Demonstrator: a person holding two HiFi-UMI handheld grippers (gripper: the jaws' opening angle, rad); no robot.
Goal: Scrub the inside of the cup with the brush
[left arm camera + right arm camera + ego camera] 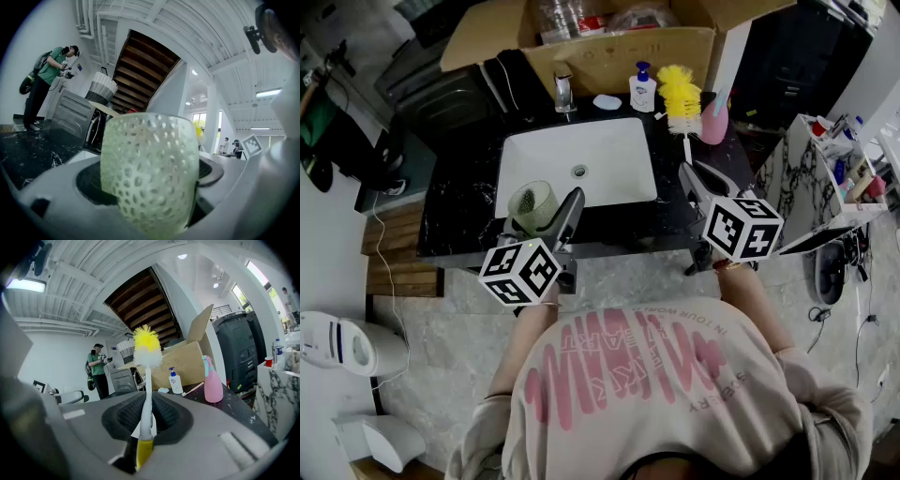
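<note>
A pale green cup with a dimpled wall is held at the sink's front left corner, and my left gripper is shut on it. In the left gripper view the cup stands upright between the jaws and fills the middle. My right gripper is shut on the handle of a dish brush whose yellow and white bristle head points away, over the counter right of the sink. In the right gripper view the brush rises straight up from the jaws. Brush and cup are well apart.
A white sink is set in a black counter, with a faucet behind it. A soap bottle, a pink spray bottle and an open cardboard box stand at the back. A person in green stands far off.
</note>
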